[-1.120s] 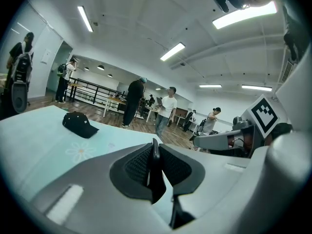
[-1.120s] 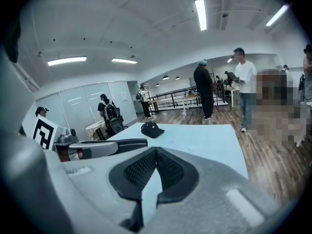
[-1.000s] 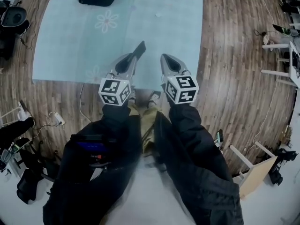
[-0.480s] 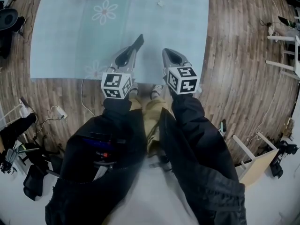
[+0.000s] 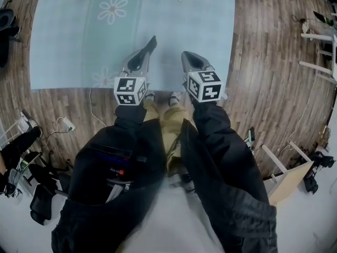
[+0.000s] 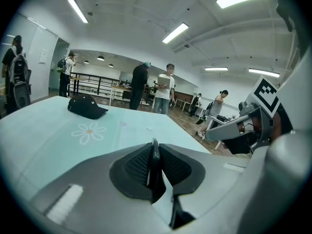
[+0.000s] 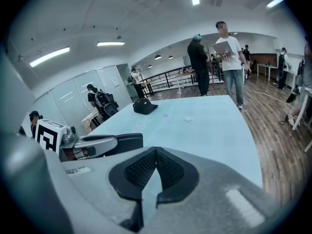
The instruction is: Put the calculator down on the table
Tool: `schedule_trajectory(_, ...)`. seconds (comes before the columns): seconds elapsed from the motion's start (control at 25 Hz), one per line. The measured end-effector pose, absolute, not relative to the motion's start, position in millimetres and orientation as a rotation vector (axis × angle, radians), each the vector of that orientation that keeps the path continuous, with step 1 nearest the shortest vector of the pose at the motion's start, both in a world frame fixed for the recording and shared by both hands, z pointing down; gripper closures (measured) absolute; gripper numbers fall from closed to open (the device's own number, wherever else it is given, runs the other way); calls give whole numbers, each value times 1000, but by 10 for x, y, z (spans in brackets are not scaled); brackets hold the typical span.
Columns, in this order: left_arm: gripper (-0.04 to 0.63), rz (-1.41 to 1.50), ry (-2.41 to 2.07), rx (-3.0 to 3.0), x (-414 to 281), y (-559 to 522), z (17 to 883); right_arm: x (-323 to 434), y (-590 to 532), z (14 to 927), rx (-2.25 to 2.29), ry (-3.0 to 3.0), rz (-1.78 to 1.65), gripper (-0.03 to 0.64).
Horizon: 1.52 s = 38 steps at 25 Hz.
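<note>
Left hand-held gripper (image 5: 138, 61), calculator (image 6: 155, 156) edge-on

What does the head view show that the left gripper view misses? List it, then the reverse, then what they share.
Head view only: the person's dark jacket sleeves and khaki trousers. Left gripper view only: standing people and ceiling strip lights. Both: the pale blue flower-printed table, black fabric cap, and thin dark calculator clamped in the left hand-held gripper.
</note>
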<state>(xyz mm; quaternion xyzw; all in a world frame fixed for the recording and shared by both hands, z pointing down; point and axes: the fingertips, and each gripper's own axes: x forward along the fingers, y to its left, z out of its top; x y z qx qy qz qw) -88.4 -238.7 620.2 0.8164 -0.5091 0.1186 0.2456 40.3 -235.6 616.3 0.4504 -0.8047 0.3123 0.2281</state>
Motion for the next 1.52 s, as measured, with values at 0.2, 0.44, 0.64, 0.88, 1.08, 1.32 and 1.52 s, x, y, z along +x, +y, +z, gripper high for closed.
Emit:
schedule_trajectory(0.2,549,320,-1373,2249,-817,-2361,6214,454,-2353,6168,1245,-2215,872,615)
schedule_trajectory(0.44,545,310,-1338,2245,-748,-2195,6311,472,-2326,6220,1243,-2215,890,615)
schedule_trajectory(0.64,531,325,-1288,2251,-607,-1989,6373,527,-2254,6198,1247,-2216,898,615)
schedule_trajectory(0.88,514,375,-1258,2252,-476,-1773,6546,590,-2151,6235,1255,-2207,910,615)
schedule_trajectory(1.08,506,401,-1242,2247,-450,-1697,6648,618,-2113,6265,1257,-2201,916,615)
schedule_trajectory(1.32,497,448,-1221,2253,-387,-1628,6770,645,-2067,6342,1252,-2188,933,615)
schedule_trajectory(1.52,489,478,-1213,2249,-326,-1583,6874,710,-2012,6410,1257,-2170,952,615)
